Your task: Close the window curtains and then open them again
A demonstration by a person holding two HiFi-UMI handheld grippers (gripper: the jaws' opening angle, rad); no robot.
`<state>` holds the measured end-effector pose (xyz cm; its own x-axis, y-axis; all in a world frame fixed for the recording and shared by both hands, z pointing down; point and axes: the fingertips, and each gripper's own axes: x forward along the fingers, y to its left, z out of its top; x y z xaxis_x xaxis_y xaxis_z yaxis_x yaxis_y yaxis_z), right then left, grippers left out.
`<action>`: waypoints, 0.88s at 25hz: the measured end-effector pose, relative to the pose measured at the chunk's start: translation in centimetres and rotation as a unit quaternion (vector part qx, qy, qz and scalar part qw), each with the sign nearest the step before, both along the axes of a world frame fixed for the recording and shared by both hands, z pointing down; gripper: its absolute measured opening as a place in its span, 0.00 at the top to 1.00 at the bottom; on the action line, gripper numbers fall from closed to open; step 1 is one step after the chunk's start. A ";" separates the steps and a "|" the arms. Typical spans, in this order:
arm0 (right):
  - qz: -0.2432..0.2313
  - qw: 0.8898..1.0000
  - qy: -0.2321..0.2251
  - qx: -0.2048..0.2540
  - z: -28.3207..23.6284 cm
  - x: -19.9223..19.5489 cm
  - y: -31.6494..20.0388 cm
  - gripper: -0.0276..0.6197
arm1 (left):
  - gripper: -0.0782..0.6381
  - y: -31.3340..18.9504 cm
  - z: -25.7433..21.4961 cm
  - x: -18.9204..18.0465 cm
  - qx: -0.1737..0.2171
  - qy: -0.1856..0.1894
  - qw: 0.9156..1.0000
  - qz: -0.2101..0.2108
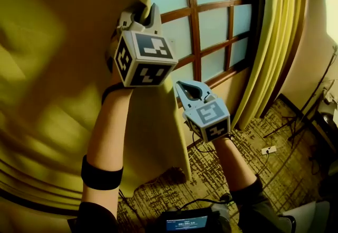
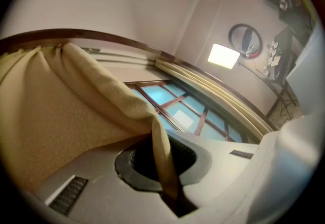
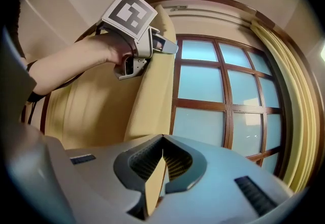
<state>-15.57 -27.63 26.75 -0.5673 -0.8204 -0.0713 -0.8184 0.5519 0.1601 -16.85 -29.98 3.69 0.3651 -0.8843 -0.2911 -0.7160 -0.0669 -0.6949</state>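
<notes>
Window point(image 1: 213, 26): frosted blue-white panes, brown wooden grid frame. Floor point(image 1: 248, 166): dark patterned carpet. Wall point(image 2: 152, 4): pale, plain. Bright rectangular light point(image 2: 223, 56) on wall.

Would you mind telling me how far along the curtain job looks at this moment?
Done: nothing certain; the window is mostly uncovered and the right curtain hangs gathered at its side. In hand: the left gripper and the right gripper are both shut on the edge of the left curtain. Left: one moment cannot tell closing from reopening, so this curtain's travel remains, at least.
</notes>
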 end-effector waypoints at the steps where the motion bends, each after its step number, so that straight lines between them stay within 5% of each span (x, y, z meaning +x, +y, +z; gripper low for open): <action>1: -0.004 1.000 0.000 -0.002 0.0 0.4 -0.1 0.94 | 0.87 -0.3 0.0 0.4 -0.001 0.000 1.000 -0.003; 22: 0.013 0.999 0.003 -0.044 -1.4 12.3 -7.1 0.94 | 0.87 -6.8 -0.8 10.9 -0.001 -0.012 1.000 -0.015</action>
